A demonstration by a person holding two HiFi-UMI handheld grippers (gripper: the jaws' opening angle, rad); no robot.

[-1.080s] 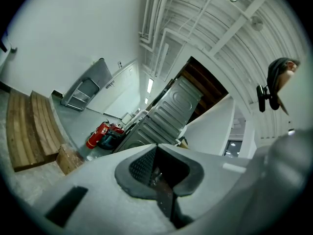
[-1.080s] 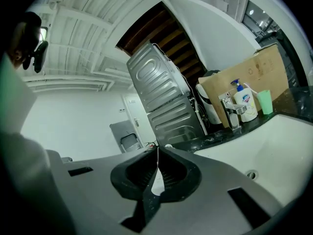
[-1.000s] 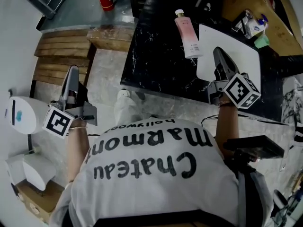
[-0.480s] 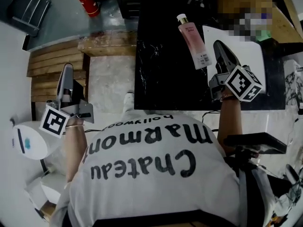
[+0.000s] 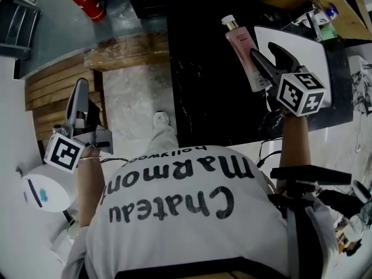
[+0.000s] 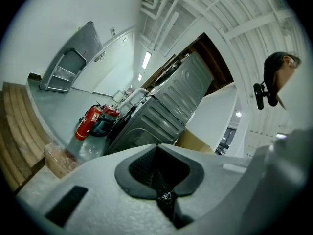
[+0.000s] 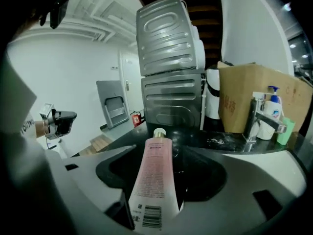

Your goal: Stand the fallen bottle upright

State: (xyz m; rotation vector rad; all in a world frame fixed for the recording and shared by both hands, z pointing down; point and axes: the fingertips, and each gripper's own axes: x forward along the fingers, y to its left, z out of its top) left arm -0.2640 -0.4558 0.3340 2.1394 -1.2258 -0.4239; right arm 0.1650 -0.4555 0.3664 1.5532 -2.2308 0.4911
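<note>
Pink plastic bottle with a cream cap [image 7: 155, 180] lies on its side on the black marble desk [image 5: 203, 86]. I judge it light, rather stiff, a little slippery; it is best held across the body. The fingers of my right gripper [image 5: 263, 49] have just been opening and stand wide, with the bottle's lower half between them, not pressed. The fingers of my left gripper [image 5: 80, 89] are together, well apart from it.

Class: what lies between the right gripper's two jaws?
The fallen pink bottle lies between the right gripper's jaws, which have just been opening and stand apart; the right gripper view shows this.
</note>
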